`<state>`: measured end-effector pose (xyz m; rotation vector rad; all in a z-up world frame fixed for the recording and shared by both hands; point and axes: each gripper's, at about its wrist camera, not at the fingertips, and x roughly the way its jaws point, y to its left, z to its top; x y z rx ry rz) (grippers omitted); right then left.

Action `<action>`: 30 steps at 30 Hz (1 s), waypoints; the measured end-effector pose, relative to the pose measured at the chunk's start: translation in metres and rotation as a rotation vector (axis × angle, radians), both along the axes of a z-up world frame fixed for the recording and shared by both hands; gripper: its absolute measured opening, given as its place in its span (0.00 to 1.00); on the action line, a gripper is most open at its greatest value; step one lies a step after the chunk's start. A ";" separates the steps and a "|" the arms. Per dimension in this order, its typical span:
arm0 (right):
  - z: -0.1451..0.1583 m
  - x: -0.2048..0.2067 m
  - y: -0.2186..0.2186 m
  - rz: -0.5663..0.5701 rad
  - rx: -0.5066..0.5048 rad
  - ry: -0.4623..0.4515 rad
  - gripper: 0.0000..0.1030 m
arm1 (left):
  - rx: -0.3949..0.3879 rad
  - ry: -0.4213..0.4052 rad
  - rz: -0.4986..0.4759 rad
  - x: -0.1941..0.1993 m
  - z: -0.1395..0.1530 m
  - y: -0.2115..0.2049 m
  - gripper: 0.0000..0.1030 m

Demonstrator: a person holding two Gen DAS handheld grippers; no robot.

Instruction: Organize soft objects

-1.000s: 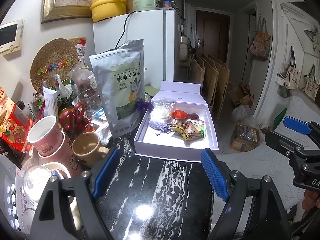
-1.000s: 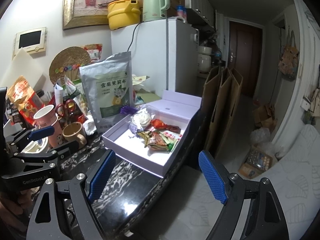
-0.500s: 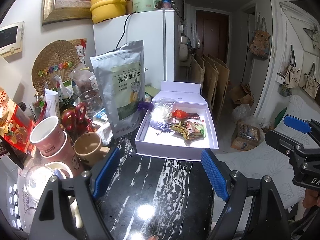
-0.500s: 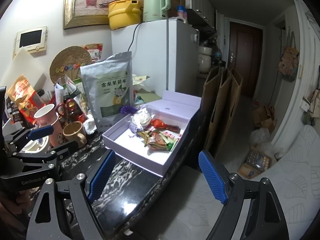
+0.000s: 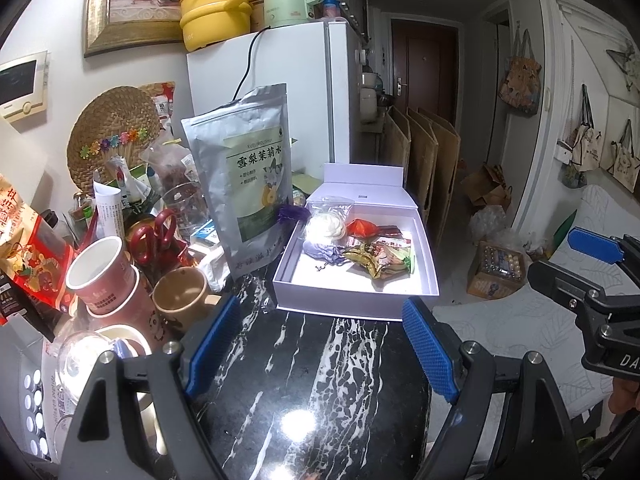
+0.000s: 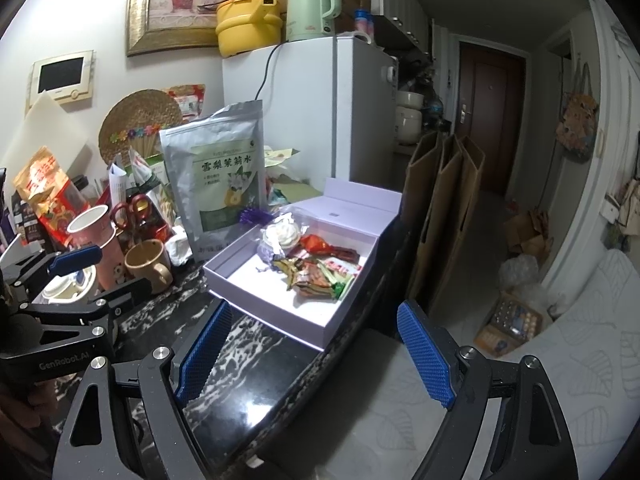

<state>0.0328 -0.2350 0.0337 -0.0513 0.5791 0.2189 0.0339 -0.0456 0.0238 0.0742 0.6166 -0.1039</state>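
An open lilac box (image 5: 348, 300) (image 6: 280, 320) sits on the black marble counter (image 5: 312, 380). Inside lie a white soft bundle in clear wrap (image 5: 325, 227) (image 6: 284, 234), a lilac pouch (image 5: 320, 250), a red wrapper (image 5: 360, 227) and crinkled snack packets (image 5: 378, 258) (image 6: 316, 276). My left gripper (image 5: 320, 344) hovers open just short of the box's front wall, nothing between its blue pads. My right gripper (image 6: 316, 352) hangs open over the counter's right edge, near the box's front corner, also empty.
A tall silver pouch (image 5: 252, 176) leans left of the box. Paper cups (image 5: 104, 276), a tan mug (image 5: 180, 300), red scissors (image 5: 154, 236) and snack bags crowd the counter's left. A white fridge (image 5: 304, 92) stands behind. Cardboard sheets (image 6: 444, 216) and a bed lie to the right.
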 end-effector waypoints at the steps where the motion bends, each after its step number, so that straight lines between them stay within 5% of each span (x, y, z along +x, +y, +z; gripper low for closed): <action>1: 0.000 0.000 0.000 0.000 0.000 0.000 0.83 | -0.002 0.003 -0.002 0.000 0.000 0.000 0.81; 30: 0.001 -0.003 -0.006 -0.002 0.001 0.002 0.83 | -0.006 0.014 -0.016 -0.002 -0.002 -0.007 0.81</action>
